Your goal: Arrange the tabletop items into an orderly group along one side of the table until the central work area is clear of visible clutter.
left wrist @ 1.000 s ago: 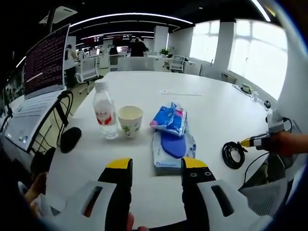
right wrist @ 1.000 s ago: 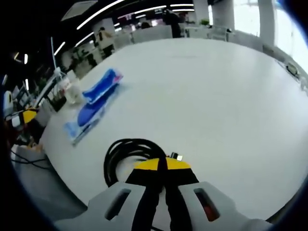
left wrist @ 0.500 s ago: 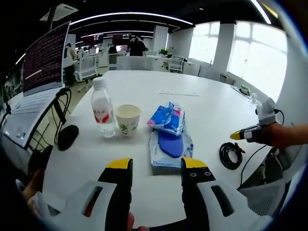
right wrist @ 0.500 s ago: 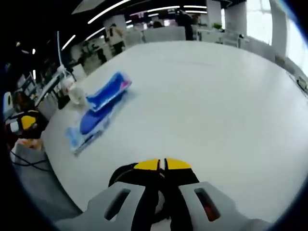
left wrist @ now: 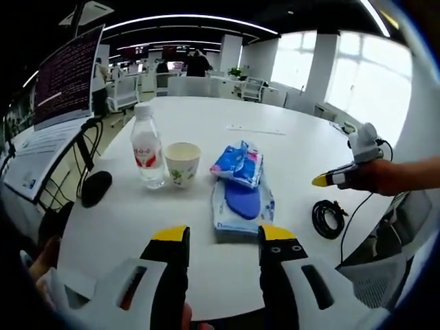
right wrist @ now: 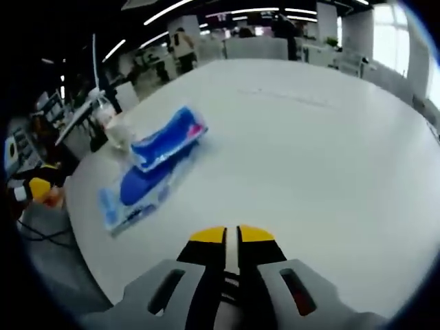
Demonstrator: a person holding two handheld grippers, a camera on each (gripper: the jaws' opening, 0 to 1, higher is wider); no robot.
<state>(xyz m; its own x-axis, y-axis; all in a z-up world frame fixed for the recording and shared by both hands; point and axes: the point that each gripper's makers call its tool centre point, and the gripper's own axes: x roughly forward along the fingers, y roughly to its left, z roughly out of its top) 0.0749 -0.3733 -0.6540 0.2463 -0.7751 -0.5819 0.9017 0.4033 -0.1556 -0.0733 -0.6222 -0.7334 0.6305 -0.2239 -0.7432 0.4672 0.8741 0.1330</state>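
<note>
My left gripper (left wrist: 223, 237) is open over the near table edge, nothing between its jaws. Beyond it lie a flat blue wipes pack (left wrist: 240, 203) with a blue tissue pack (left wrist: 237, 163) at its far end, then a paper cup (left wrist: 183, 163) and a water bottle (left wrist: 147, 148) to the left. A black cable coil (left wrist: 326, 218) lies on the table at the right. My right gripper (left wrist: 322, 181), held by a hand, hovers above the coil. My right gripper (right wrist: 232, 237) is shut but for a sliver, holding nothing; ahead are the tissue pack (right wrist: 168, 137) and wipes pack (right wrist: 137, 194).
The round white table (left wrist: 227, 127) stretches away bare past the items. A monitor (left wrist: 65, 75) and a black mouse (left wrist: 96, 187) sit at the left edge. The left gripper's yellow tip (right wrist: 34, 187) shows at the far left. Chairs and desks stand behind.
My right gripper has risen off the cable coil, which stays on the table and has dropped out of the right gripper view. The left gripper has barely moved.
</note>
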